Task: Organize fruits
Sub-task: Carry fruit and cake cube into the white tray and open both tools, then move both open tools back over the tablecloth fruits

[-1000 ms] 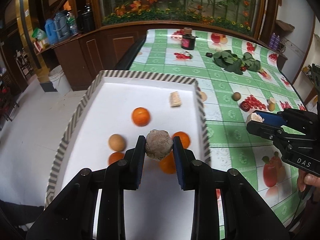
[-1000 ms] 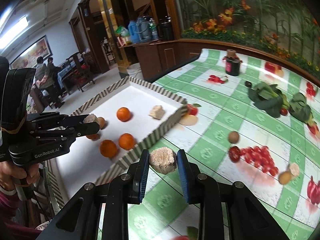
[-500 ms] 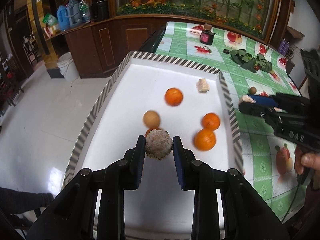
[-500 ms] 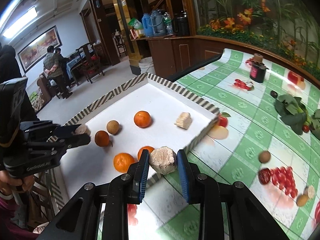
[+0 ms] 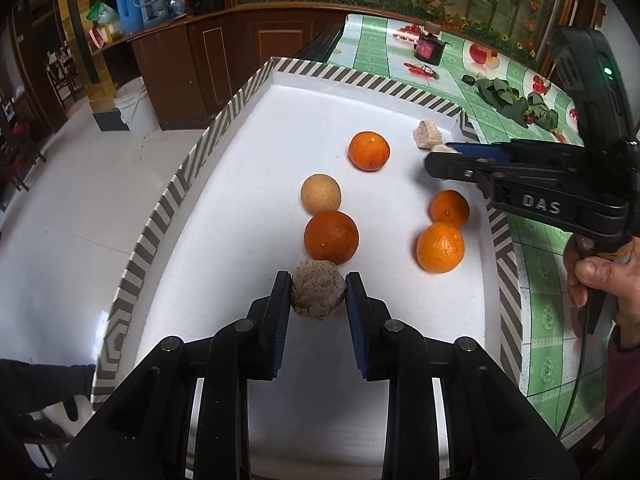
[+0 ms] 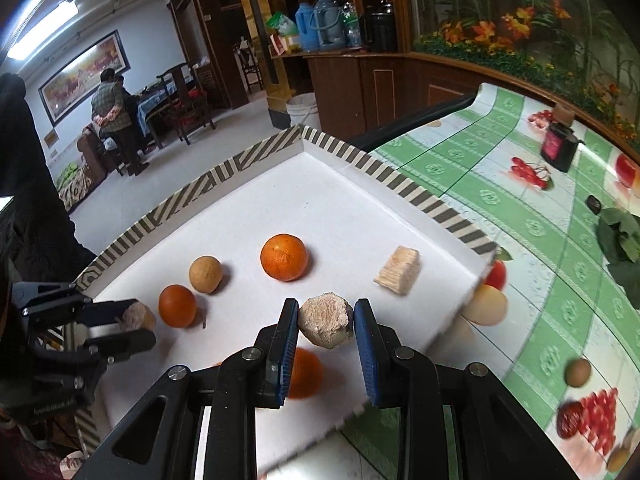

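Observation:
My left gripper [image 5: 318, 282] is shut on a rough grey-brown lump [image 5: 318, 296] low over the near part of the white tray [image 5: 280, 128]. Just beyond the lump lie a dark orange [image 5: 331, 237] and a tan round fruit [image 5: 321, 193]. Three more oranges [image 5: 369, 151] [image 5: 449, 208] [image 5: 440, 247] and a beige chunk [image 5: 426, 135] rest in the tray. My right gripper [image 6: 326, 308] is shut on a pale brown lump [image 6: 326, 320] above the tray's right side, near the beige chunk [image 6: 398, 270]. An orange [image 6: 306, 372] shows under its fingers.
The tray has a low striped rim [image 6: 420, 196] and sits on a green fruit-print tablecloth [image 6: 520, 232]. On the cloth lie a small brown fruit [image 6: 577, 372], green leaves [image 6: 620, 240] and a dark jar [image 6: 558, 148]. A hand [image 5: 608, 280] holds the right gripper. People stand far back.
The right gripper has crossed from over the tablecloth to over the tray, lump still held. The left gripper has shifted along the tray and sunk, holding its lump.

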